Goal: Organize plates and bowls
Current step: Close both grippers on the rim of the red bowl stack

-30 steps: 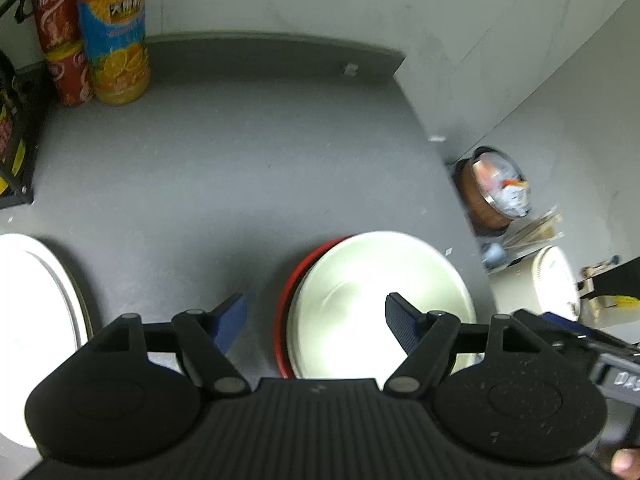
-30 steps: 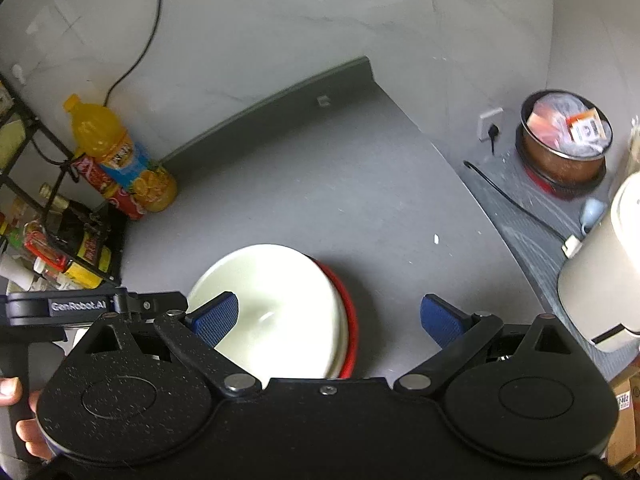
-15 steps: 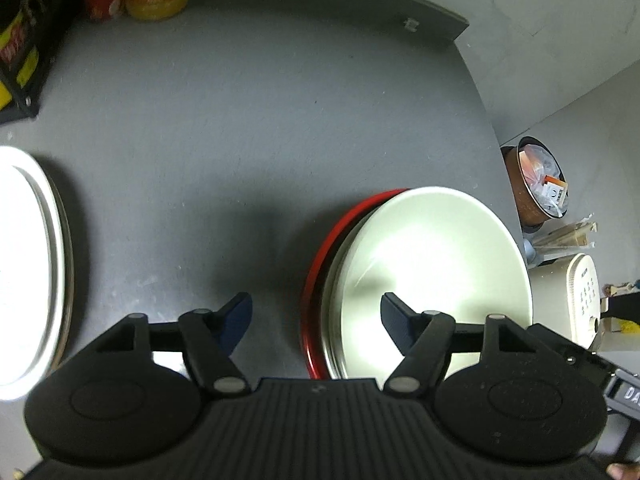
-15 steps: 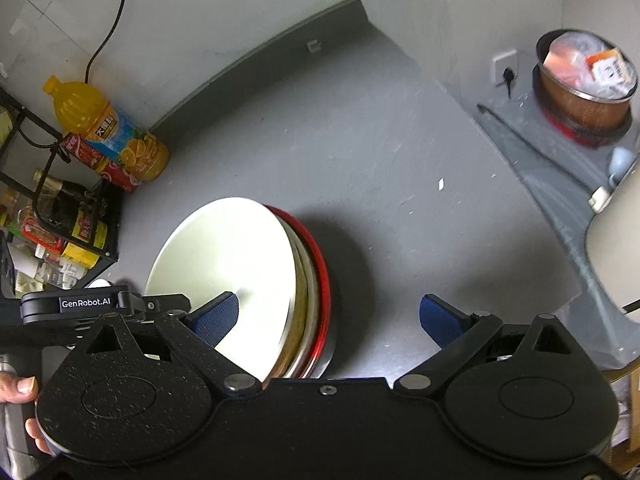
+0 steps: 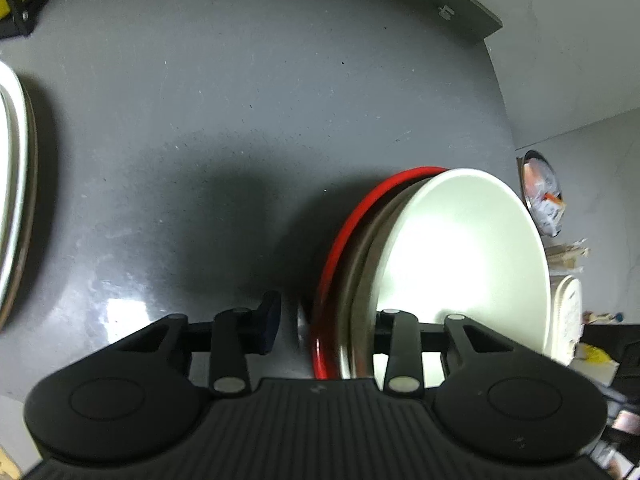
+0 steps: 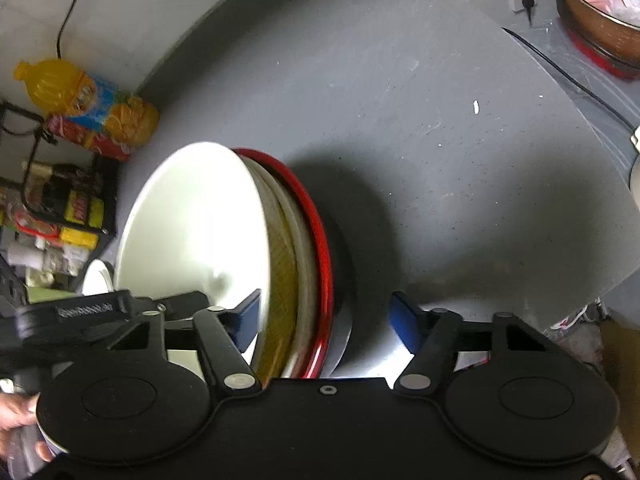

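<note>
The stack of plates [image 5: 400, 264] sits on the grey table [image 5: 240, 120], and both tongs have come in around its near rim. The left tongs [image 5: 320, 326] have one finger outside the red plate [image 5: 340, 240] and the other over the white plate [image 5: 460, 248] on top. They look nearly shut on the rim, but I cannot tell if they squeeze it yet. The right tongs [image 6: 324, 316] are apart, with the stack edge between the blue pads [image 6: 404, 320].

The plates look smooth, shiny and hard, so they could slide. If only the top plate gets pinched, the ones under it might slip out and bang on the table. If the two tongs lift unevenly, the round stack could tip and spill.

Another white plate [image 5: 12, 200] lies well off to the left. An orange juice bottle [image 6: 80, 92] stands by the wall.
</note>
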Tool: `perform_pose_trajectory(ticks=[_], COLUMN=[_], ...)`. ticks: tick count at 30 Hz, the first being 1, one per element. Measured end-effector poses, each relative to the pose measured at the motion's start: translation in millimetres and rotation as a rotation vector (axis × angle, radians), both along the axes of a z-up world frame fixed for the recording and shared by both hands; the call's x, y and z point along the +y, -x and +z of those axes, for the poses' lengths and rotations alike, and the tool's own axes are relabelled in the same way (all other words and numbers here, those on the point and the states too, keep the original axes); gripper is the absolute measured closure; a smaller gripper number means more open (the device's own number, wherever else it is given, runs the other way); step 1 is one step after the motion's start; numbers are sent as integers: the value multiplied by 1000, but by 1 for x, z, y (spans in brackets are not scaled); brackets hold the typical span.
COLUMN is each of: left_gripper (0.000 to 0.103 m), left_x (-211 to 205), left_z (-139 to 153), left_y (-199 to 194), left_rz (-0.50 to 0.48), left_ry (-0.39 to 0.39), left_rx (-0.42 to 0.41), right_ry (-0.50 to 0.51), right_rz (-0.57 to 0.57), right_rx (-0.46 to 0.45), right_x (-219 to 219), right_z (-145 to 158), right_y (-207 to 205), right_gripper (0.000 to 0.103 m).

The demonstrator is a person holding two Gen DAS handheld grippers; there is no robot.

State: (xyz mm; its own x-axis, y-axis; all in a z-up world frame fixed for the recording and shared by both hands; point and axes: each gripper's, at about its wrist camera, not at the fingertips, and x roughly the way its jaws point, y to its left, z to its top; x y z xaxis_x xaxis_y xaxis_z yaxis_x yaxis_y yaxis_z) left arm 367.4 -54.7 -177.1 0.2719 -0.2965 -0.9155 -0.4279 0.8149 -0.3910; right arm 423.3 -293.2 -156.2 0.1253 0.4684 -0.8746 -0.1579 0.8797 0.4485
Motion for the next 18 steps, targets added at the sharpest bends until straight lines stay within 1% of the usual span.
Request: perform_pose_trajectory(ticks=[2, 4, 5, 8, 11, 14, 18], left_gripper=[69, 69, 70, 70, 71, 71, 71], left_x=[0, 1, 1, 0, 1, 1, 5], left_z=[-3, -6, -8, -8, -9, -7, 1], left_y=[-1, -1, 0, 0, -3, -5, -3], left_rz=[15, 28, 32, 20, 8, -10, -9], left_ry=[18, 40, 50, 50, 60, 47, 40], left_rx=[-4, -8, -9, -12, -5, -22, -38], right_ry=[-13, -21, -17, 2, -2, -13, -22], right_rz=[10, 30, 41, 57, 58, 54, 58], right_rx=[12, 23, 22, 14, 22, 31, 14], right_x=[3, 6, 9, 14, 12, 10, 12], right_z=[-3, -5, -5, -5, -5, -4, 2], right_y=[-1, -2, -2, -4, -5, -4, 0], right_gripper=[46, 56, 58, 58, 60, 61, 61])
